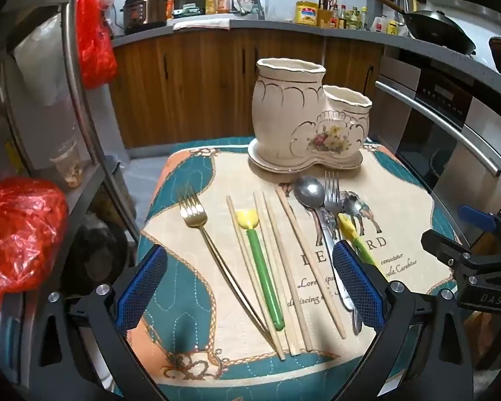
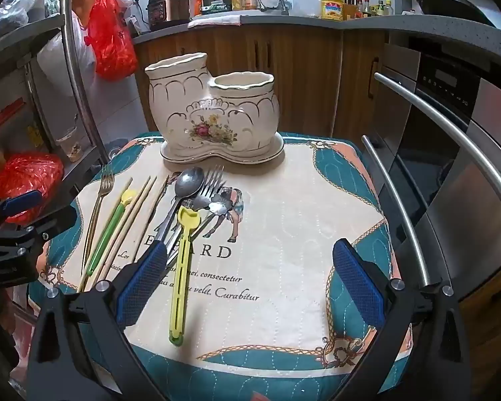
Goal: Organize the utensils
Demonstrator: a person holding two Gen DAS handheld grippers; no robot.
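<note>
We find both grippers, left gripper (image 1: pixel 250 287) and right gripper (image 2: pixel 250 287), spread wide and empty. The slim gold metal fork (image 1: pixel 213 250) lies lengthwise between the left one's fingers, nearer it.

light: dim indoor, cool cast | glare: steel oven handles (image 2: pixel 451 133) | distortion: strong fisheye; corners black | focus: mostly sharp
</note>
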